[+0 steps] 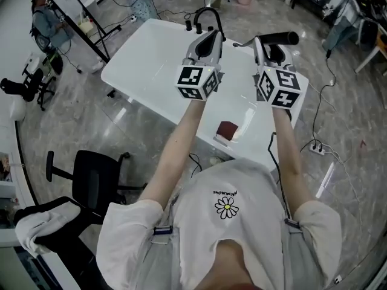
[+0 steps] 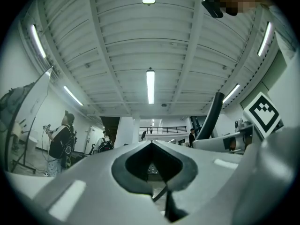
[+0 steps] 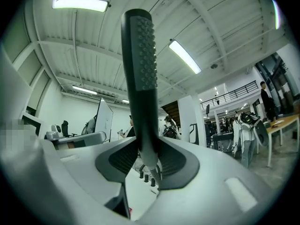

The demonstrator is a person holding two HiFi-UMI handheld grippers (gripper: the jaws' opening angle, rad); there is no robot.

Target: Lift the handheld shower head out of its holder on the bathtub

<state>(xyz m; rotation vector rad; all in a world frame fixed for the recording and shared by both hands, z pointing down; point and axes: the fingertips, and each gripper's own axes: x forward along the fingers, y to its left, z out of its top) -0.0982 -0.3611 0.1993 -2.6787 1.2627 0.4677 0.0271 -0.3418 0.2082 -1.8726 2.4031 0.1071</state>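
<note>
The black handheld shower head (image 3: 140, 74) stands upright between the jaws of my right gripper (image 3: 149, 159), which is shut on its lower stem. Its metal hose (image 3: 156, 176) trails down below the jaws. In the head view the shower head (image 1: 281, 38) is lifted above the white bathtub (image 1: 151, 59), sticking out to the right of the right gripper (image 1: 266, 46). My left gripper (image 1: 208, 40) is held up beside it, near the black arched faucet (image 1: 208, 14). The left gripper (image 2: 152, 146) points at the ceiling, jaws shut on nothing.
Black tap knobs (image 3: 145, 176) sit on the tub's rim below the shower head. A red-brown object (image 1: 227, 128) lies on the tub's near edge. A black office chair (image 1: 97, 174) stands at the left, a power strip (image 1: 315, 148) on the floor at the right. People stand around the room.
</note>
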